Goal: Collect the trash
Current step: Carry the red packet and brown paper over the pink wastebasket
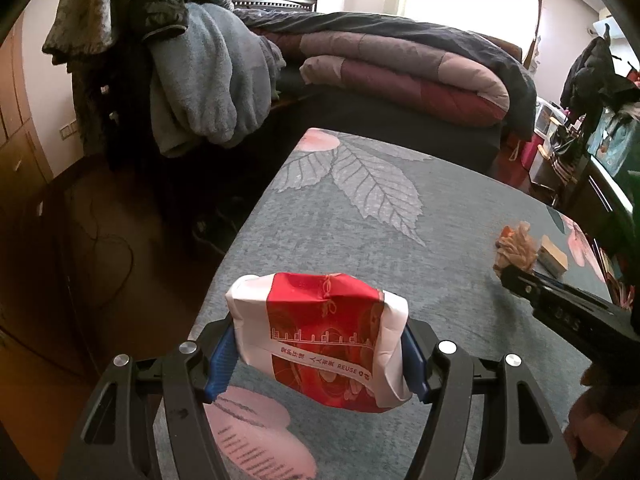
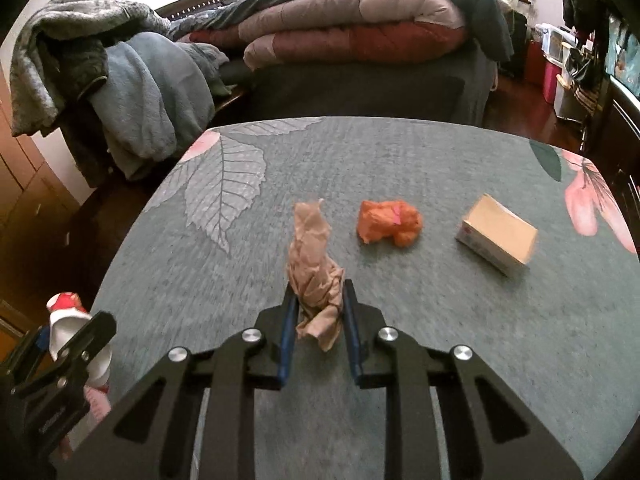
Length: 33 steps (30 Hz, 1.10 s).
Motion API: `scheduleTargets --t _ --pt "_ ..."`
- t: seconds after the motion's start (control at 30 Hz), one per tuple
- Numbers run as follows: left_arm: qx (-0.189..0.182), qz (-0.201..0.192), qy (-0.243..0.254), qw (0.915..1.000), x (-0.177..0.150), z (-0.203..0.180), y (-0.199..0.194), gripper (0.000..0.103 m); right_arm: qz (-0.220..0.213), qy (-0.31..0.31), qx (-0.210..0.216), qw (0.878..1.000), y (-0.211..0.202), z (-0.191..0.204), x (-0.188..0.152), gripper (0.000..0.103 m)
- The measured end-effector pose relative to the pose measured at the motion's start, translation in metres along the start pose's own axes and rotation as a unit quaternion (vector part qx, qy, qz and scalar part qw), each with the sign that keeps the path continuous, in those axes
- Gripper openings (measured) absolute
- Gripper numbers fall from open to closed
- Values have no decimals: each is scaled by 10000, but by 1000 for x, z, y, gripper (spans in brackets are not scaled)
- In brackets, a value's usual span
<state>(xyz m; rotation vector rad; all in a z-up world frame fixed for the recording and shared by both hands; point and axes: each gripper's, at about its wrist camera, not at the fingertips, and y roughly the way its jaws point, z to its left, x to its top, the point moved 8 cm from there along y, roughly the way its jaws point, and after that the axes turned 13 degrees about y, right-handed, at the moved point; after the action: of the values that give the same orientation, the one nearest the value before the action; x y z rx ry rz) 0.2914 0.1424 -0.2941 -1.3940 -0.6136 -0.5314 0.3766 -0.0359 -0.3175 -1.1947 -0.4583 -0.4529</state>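
My left gripper (image 1: 320,356) is shut on a red and white paper bag (image 1: 320,320), held just above the grey floral tablecloth (image 1: 380,240) near its left edge. That bag (image 2: 68,312) also shows at the lower left of the right wrist view. My right gripper (image 2: 320,292) is shut on the near end of a crumpled brown paper (image 2: 312,240) that lies on the cloth. An orange crumpled wrapper (image 2: 388,222) lies just right of it. A small tan cardboard box (image 2: 498,236) sits farther right. From the left wrist view, the right gripper (image 1: 508,276) meets the brown paper (image 1: 516,244).
A bed with a folded maroon and dark quilt (image 2: 352,28) stands behind the table. Blue and grey clothes (image 2: 152,96) hang over furniture at the back left. Wooden floor (image 1: 100,260) lies off the table's left edge. Cluttered shelves and bags (image 2: 560,64) fill the right.
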Motion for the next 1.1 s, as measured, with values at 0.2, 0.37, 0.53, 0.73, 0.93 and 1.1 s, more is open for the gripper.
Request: scheduleTargets --t 0.2,0.37,0.53,0.73,0.93,1.1 --pt "-81 -130 157 9998 6 -24 -18 68 -128 140 90 9998 -31 -22 -6 23" --pt "-216 -248 362 9988 14 -56 -34 68 -328 357 163 9987 -63 -52 -10 23" --pt "-422 -372 579 9967 24 -93 -49 68 -606 593 159 9963 -100 -89 -12 24" --pt "-720 -523 912 9919 35 -146 -67 68 -967 821 47 9919 -142 -138 -16 25" --pt "-998 -683 1327 9838 44 -209 -83 68 -1250 1130 -46 9857 -176 -187 -21 26" --pt "-1264 -793 1670 9746 48 -263 -95 68 -1446 1407 -199 9792 -196 -230 -26 26"
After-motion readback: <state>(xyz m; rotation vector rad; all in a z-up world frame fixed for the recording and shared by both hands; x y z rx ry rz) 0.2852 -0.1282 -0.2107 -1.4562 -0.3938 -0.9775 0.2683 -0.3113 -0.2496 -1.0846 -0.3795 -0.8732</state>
